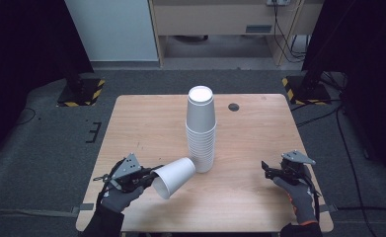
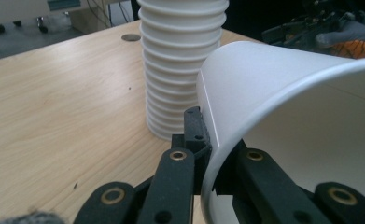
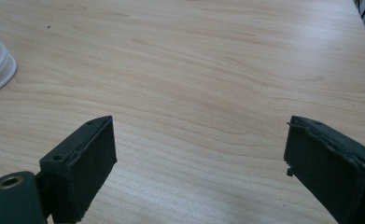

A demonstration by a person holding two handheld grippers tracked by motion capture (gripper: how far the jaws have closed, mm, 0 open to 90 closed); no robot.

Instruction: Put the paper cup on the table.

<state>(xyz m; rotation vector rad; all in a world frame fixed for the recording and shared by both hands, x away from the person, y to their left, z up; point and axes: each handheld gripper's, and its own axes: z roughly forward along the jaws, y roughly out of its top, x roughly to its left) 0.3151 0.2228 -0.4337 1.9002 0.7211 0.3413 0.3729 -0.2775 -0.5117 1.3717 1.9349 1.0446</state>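
Left tongs [image 1: 148,176] clamped on rim of loose cup [image 1: 174,177], tilted beside cup stack [image 1: 201,131] mid-table; stacking not yet done. Right tongs [image 1: 269,169] apart, idle near right edge.

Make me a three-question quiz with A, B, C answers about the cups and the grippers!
1. Where is the cup stack?
A. middle of the table
B. floor
C. shelf

2. What colour is the loose cup?
A. red
B. white
C. blue

3. What is the left gripper doing?
A. hanging open
B. lying flat
C. pinching the loose cup's rim

Answers: 1 A, the stack stands mid-table; 2 B, it is white like the stack; 3 C, the left gripper view shows its jaws clamped on the rim, while the right gripper stands open.
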